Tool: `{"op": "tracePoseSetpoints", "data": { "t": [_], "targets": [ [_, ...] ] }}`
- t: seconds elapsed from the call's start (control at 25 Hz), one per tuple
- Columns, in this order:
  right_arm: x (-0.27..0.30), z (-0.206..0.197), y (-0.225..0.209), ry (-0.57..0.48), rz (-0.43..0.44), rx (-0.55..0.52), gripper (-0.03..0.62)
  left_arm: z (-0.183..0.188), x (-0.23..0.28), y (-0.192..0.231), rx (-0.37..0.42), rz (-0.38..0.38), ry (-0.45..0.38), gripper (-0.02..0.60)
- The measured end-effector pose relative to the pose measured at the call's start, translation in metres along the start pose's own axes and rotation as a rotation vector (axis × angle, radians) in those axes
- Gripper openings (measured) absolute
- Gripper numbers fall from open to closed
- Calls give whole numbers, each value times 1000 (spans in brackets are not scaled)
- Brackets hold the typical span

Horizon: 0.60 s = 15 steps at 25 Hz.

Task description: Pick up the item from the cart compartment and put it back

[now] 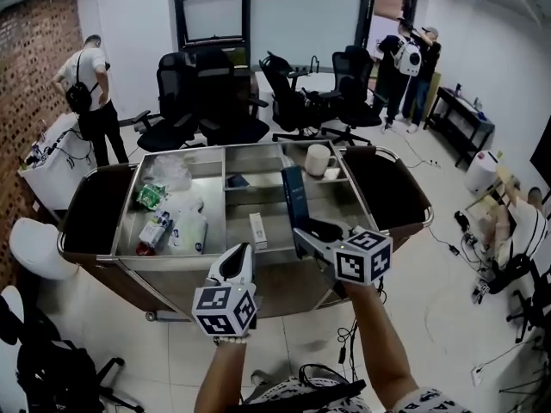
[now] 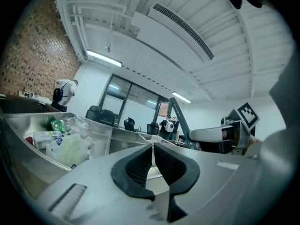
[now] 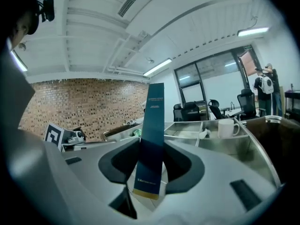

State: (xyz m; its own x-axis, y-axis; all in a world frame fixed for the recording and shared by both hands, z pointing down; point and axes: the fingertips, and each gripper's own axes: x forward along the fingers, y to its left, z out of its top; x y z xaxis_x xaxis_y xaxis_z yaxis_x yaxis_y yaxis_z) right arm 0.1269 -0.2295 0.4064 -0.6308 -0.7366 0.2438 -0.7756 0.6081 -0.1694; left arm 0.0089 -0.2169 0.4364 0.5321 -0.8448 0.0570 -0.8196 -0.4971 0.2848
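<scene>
A tall dark blue box [image 1: 294, 198] stands upright over the middle of the steel cart [image 1: 129, 261]. My right gripper [image 1: 305, 231] is shut on its lower end. In the right gripper view the blue box [image 3: 153, 125] rises between the black pads [image 3: 180, 165], which press on both its sides. My left gripper [image 1: 241, 251] hovers over the cart's near edge, to the left of the right one. In the left gripper view its jaws meet at the tips [image 2: 153, 147] with nothing between them. The right gripper [image 2: 220, 135] shows there at the right.
The cart's left compartment holds several packets and bags [image 1: 170, 220]. A small white box [image 1: 257, 230] lies in the middle compartment and a white mug [image 1: 318, 159] stands at the far right one. Office chairs [image 1: 215, 101] and people stand beyond the cart.
</scene>
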Motion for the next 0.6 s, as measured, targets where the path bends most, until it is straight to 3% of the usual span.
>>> {"op": "tracePoseSetpoints", "data": {
  "t": [0.32,0.6],
  "targets": [
    [-58,-36,0,-50,50,66,167,-15,-3,-45,-6,9,-29,1],
    [-75,-61,-10,-24,87,94,167,-31,5,-74,16,33,-14,1]
  ]
}}
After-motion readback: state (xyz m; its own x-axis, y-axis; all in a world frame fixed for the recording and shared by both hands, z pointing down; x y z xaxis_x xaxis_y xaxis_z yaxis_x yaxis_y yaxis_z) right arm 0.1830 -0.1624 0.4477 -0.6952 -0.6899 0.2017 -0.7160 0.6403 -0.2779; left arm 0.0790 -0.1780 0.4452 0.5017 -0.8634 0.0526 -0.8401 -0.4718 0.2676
